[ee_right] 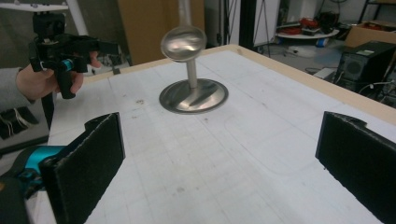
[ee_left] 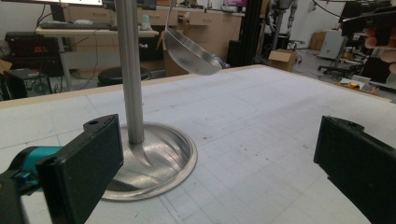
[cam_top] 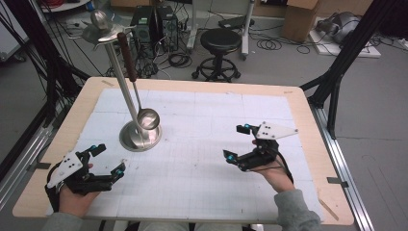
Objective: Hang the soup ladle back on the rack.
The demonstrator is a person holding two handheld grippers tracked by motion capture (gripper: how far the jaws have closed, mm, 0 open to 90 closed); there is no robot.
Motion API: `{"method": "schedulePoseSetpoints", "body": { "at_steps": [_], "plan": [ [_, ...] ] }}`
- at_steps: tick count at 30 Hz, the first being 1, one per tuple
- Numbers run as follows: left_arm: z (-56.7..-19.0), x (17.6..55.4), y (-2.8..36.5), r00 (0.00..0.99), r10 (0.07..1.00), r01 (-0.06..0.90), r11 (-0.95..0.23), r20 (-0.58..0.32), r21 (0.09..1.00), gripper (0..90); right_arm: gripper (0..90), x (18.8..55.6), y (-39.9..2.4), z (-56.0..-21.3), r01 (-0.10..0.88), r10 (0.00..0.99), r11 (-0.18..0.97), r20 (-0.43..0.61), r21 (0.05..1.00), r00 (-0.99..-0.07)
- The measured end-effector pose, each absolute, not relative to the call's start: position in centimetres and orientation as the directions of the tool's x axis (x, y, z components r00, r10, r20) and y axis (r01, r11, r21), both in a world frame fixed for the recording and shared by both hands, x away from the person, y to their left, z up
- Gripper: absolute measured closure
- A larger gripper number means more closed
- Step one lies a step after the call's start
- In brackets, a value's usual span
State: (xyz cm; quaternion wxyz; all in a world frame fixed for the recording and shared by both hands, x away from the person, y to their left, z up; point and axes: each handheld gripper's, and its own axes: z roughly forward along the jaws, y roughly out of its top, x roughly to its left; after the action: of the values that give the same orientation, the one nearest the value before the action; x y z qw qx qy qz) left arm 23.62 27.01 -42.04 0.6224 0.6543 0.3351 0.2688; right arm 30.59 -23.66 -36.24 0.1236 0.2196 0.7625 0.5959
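The left gripper sits near the table's front left corner with its black jaws spread wide and nothing between them; the right gripper is toward the front right, jaws equally wide and empty. Both aim inward at the polished steel stand with a round dished base and slim upright post, which stands on the white gridded mat left of the table's middle. From a hook arm at the post's top hangs a steel ladle with a dark brown handle and round bowl, the bowl clear above the base rim and just beside the post.

A likely risk: a jaw closing on the ladle may knock the post, and the tall stand could tip or skid on the mat. Lifting the ladle sideways rather than up off its hook could drag the stand over too, and the free-hanging bowl may swing out of a grip taken low.

The high view shows the hook and handle at the top, cut off in both gripper views. The left gripper view shows the gap between bowl and base. The right gripper view catches the bowl's shiny round outer face and the left hand opposite
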Motion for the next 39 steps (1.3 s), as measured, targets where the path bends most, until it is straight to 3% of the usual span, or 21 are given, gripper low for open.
{"method": "schedulePoseSetpoints", "body": {
  "at_steps": [8,19,29,39],
  "plan": [
    [-41.9,23.5,27.0,0.633,0.772,0.095,-0.005,-0.057,0.995,1.8,0.0,29.6,-28.0,-37.5,0.181,0.518,0.152,0.078,0.972,-0.852],
    [-41.8,23.4,27.2,0.629,0.773,0.091,0.029,-0.080,0.995,1.8,0.0,28.0,-31.1,-38.2,0.157,0.492,0.154,0.062,0.976,-0.868],
    [-41.8,23.3,27.2,0.624,0.779,0.088,0.018,-0.069,0.996,1.8,0.0,26.0,-34.3,-39.8,0.203,0.604,0.093,0.107,0.975,-0.790],
    [-42.1,23.4,27.5,0.598,0.800,0.107,-0.015,-0.052,0.994,1.8,0.0,24.7,-37.3,-40.7,0.183,0.704,0.025,0.112,0.983,-0.701]
  ]
}}
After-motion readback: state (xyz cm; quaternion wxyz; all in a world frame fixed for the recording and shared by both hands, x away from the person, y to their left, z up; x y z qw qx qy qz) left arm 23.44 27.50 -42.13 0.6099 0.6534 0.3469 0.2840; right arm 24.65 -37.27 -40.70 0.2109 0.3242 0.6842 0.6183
